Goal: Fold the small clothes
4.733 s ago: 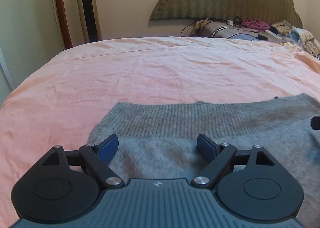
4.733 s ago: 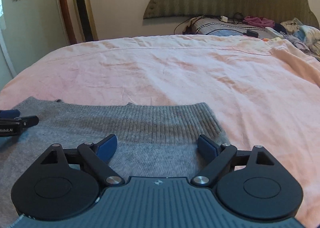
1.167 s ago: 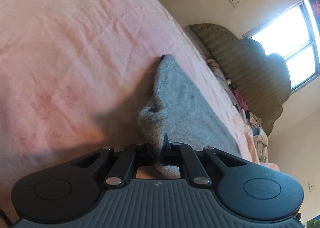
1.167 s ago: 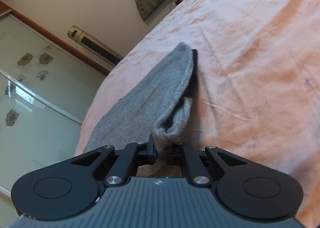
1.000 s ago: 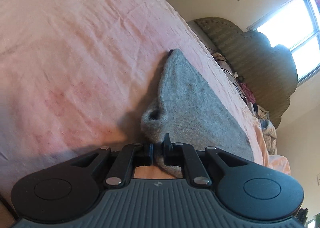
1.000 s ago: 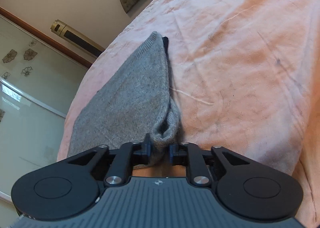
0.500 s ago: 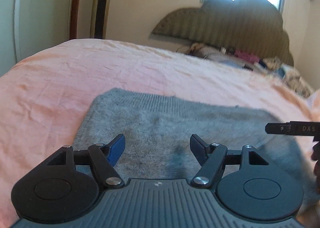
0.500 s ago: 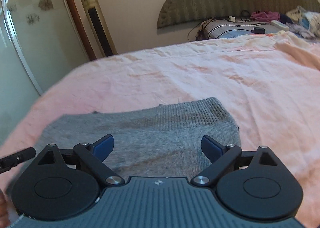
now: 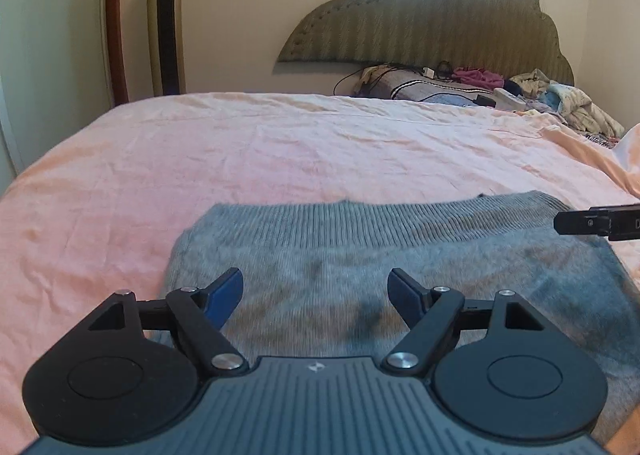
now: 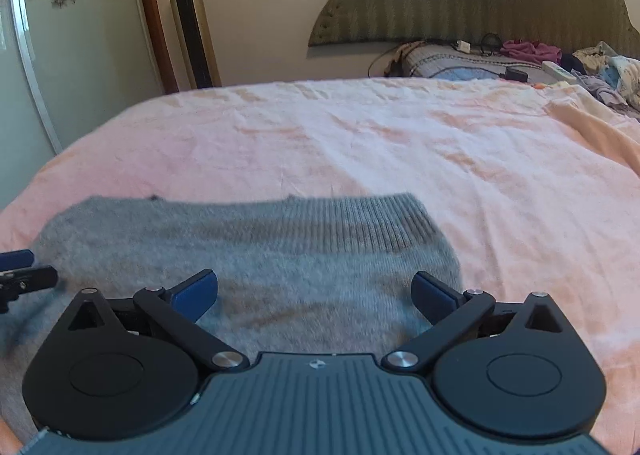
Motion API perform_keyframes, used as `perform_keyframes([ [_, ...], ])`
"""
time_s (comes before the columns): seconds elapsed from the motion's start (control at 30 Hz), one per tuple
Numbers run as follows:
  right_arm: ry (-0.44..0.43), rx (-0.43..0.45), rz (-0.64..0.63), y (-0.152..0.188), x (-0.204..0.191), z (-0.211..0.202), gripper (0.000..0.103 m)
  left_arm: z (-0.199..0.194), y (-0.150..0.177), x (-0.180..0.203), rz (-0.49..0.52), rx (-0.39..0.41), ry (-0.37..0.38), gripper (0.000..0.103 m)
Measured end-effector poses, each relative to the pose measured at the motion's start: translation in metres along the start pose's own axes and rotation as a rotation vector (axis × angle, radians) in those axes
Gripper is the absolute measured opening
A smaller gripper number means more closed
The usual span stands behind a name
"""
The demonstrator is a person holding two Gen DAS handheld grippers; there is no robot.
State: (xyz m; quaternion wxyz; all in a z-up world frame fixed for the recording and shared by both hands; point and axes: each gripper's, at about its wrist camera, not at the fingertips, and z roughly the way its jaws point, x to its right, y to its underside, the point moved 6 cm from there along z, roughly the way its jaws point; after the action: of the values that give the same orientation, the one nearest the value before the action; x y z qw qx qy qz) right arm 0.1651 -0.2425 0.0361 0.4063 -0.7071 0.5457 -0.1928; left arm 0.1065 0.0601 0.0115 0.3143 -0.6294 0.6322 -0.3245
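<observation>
Now both sets of jaws have just been opening: left gripper [image 9: 315,291] and right gripper [image 10: 314,293] spread wide, nothing between, over grey knit garment [image 9: 360,251] flat on pink bedsheet [image 9: 280,147].

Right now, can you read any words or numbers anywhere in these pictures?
No whole word can be read.
"D": one white letter on the right gripper, cut off by the edge of the left wrist view.
Small white logo mark, no letters, on the left gripper body.
Tower fan: its top panel is too blurred to read.
</observation>
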Motion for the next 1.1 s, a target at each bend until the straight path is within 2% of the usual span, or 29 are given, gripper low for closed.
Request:
perform_keyframes([
  [0.07, 0.03, -0.031, -0.016, -0.011, 0.0, 0.02, 0.103, 0.032, -0.013, 0.003, 0.016, -0.043, 0.004, 0.08],
  [0.17, 0.103, -0.154, -0.04, -0.003, 0.009, 0.064, 0.103, 0.075, -0.016, -0.007, 0.028, -0.131, -0.047, 0.082],
  [0.2, 0.117, -0.132, -0.07, 0.002, 0.011, 0.069, 0.103, 0.079, -0.015, -0.011, 0.036, -0.107, -0.044, 0.092],
  [0.23, 0.1, -0.093, -0.082, 0.007, 0.012, 0.068, 0.103, 0.083, -0.013, -0.015, 0.041, -0.095, -0.043, 0.096],
  [0.3, 0.087, -0.078, -0.053, 0.008, 0.016, 0.066, 0.103, 0.087, -0.013, -0.021, 0.02, -0.109, -0.026, 0.103],
  [0.37, 0.094, -0.084, -0.065, 0.008, 0.015, 0.069, 0.103, 0.091, -0.015, -0.019, 0.027, -0.113, -0.042, 0.103],
  [0.47, 0.099, -0.081, -0.065, 0.009, 0.013, 0.067, 0.103, 0.087, -0.015, -0.018, 0.023, -0.11, -0.065, 0.103],
  [0.57, 0.112, -0.072, -0.052, 0.009, 0.013, 0.056, 0.103, 0.063, -0.01, -0.018, -0.008, -0.099, -0.109, 0.103],
  [0.63, 0.119, -0.045, -0.015, 0.009, 0.009, 0.035, 0.103, 0.036, -0.001, -0.014, -0.033, -0.077, -0.064, 0.103],
  [0.7, 0.038, -0.021, -0.008, 0.013, -0.002, 0.015, 0.103, 0.013, 0.011, -0.009, -0.066, -0.068, 0.001, 0.103],
  [0.77, 0.013, -0.043, -0.052, 0.023, -0.013, 0.01, 0.103, 0.003, 0.026, -0.003, -0.066, -0.088, 0.044, 0.103],
  [0.8, 0.035, -0.072, -0.088, 0.031, -0.016, 0.015, 0.103, 0.003, 0.033, -0.001, -0.049, -0.088, 0.036, 0.103],
  [0.83, 0.045, -0.06, -0.117, 0.039, -0.018, 0.017, 0.103, 0.001, 0.039, 0.002, -0.016, -0.051, 0.02, 0.103],
  [0.87, 0.029, -0.014, -0.102, 0.043, -0.015, 0.015, 0.103, -0.001, 0.042, 0.002, -0.014, -0.036, 0.022, 0.103],
  [0.93, 0.017, -0.011, -0.049, 0.042, -0.007, 0.014, 0.103, -0.001, 0.04, -0.001, -0.039, -0.034, 0.022, 0.103],
  [1.1, 0.041, -0.006, -0.06, 0.041, -0.01, 0.011, 0.103, -0.001, 0.041, 0.001, -0.036, -0.029, 0.017, 0.103],
])
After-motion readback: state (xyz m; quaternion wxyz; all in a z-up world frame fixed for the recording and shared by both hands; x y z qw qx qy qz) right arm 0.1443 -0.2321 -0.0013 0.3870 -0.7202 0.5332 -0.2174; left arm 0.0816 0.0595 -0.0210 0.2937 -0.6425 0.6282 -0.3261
